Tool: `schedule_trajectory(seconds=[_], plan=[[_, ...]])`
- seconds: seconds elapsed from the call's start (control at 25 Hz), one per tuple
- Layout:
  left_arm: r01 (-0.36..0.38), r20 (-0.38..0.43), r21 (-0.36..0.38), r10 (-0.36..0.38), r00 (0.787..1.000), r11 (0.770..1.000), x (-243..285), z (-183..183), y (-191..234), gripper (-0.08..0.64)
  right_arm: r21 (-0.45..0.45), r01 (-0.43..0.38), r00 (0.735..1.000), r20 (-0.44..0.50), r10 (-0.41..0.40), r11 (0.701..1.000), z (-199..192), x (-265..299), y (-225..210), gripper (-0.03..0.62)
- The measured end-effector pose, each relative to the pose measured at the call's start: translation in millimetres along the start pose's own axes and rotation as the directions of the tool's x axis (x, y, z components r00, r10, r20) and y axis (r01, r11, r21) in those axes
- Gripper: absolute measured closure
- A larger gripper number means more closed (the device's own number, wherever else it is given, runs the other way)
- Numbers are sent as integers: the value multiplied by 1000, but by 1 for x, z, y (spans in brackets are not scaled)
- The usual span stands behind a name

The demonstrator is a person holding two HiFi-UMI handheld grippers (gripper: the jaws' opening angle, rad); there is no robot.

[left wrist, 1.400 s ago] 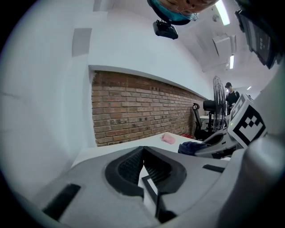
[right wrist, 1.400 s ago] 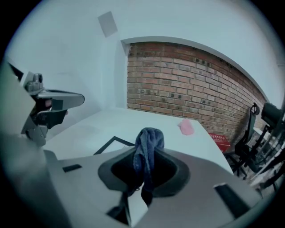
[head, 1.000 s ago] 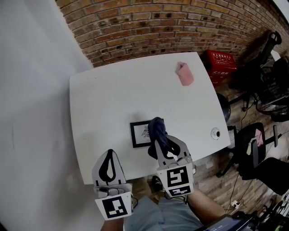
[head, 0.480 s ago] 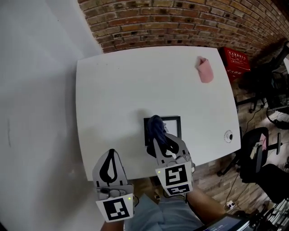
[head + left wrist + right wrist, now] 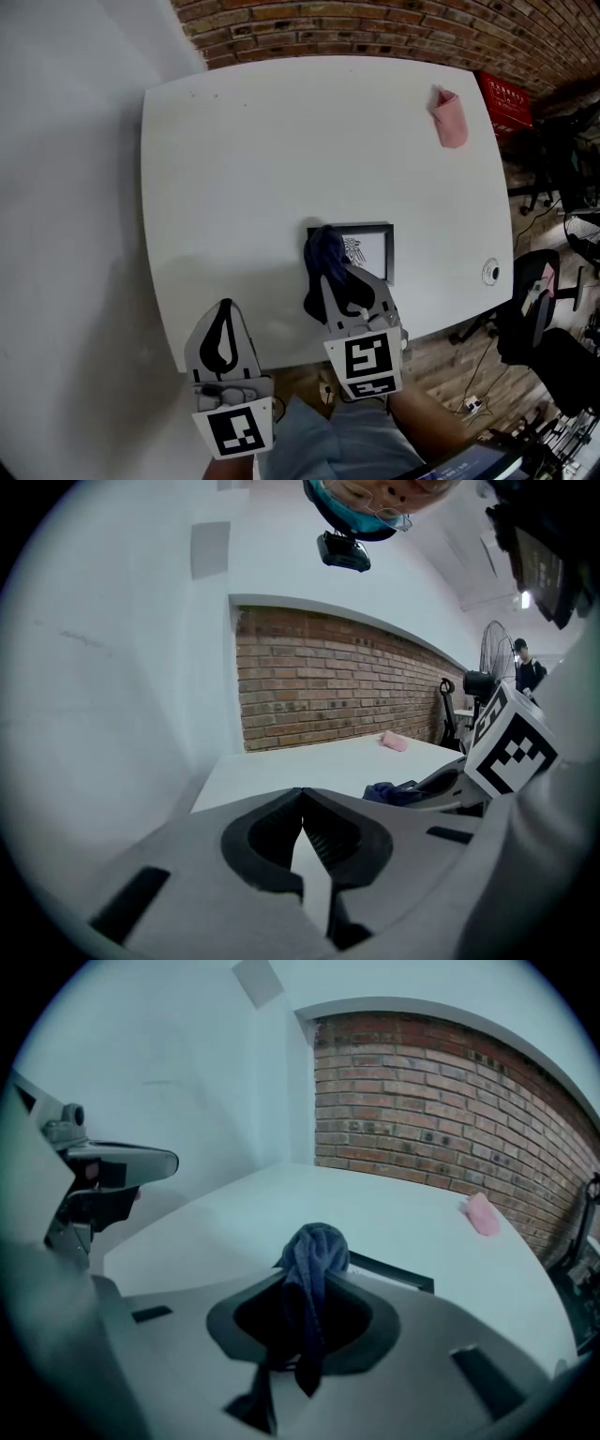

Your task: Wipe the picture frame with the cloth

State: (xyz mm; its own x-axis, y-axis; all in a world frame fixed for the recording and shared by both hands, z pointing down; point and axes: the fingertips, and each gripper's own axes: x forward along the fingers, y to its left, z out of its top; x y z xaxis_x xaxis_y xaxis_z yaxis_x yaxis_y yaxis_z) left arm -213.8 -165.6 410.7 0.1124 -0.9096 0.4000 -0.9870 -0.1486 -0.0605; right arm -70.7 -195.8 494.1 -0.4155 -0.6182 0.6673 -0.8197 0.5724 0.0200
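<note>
A small black picture frame (image 5: pixel 371 247) with a white print lies flat on the white table (image 5: pixel 281 159), near its front edge. My right gripper (image 5: pixel 330 274) is shut on a dark blue cloth (image 5: pixel 325 255), whose bunched end rests over the frame's left side. In the right gripper view the blue cloth (image 5: pixel 313 1258) sticks up between the jaws, with the frame's black edge (image 5: pixel 394 1273) just behind it. My left gripper (image 5: pixel 225 336) hangs at the table's front edge, left of the frame; its jaws meet at the tips with nothing between them (image 5: pixel 302 803).
A folded pink cloth (image 5: pixel 449 117) lies at the table's far right corner. A round cable port (image 5: pixel 491 273) sits near the right edge. A brick wall (image 5: pixel 375 28) runs behind the table; a red crate (image 5: pixel 507 98) and office chairs (image 5: pixel 544 319) stand to the right.
My right gripper has slid the blue cloth leftward across the frame, from near its right side to its left side. The left gripper has held its place.
</note>
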Motion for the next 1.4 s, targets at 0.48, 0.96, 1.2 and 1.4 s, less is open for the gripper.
schedule_trajectory(seconds=[0.48, 0.96, 1.2, 1.4], plan=[[54, 0, 9, -54, 999, 999, 16, 0, -17, 551, 22, 55, 998, -18, -55, 998, -14, -7, -23, 508], [105, 7, 33, -105, 994, 994, 21, 7, -40, 551, 75, 121, 992, -31, -119, 990, -28, -20, -52, 508], [131, 18, 43, -132, 991, 990, 24, 12, -52, 551, 104, 146, 989, -39, -142, 984, -36, -27, -65, 508], [145, 28, 58, -147, 989, 988, 24, 19, -62, 551, 121, 156, 987, -46, -152, 980, -43, -35, -72, 508]])
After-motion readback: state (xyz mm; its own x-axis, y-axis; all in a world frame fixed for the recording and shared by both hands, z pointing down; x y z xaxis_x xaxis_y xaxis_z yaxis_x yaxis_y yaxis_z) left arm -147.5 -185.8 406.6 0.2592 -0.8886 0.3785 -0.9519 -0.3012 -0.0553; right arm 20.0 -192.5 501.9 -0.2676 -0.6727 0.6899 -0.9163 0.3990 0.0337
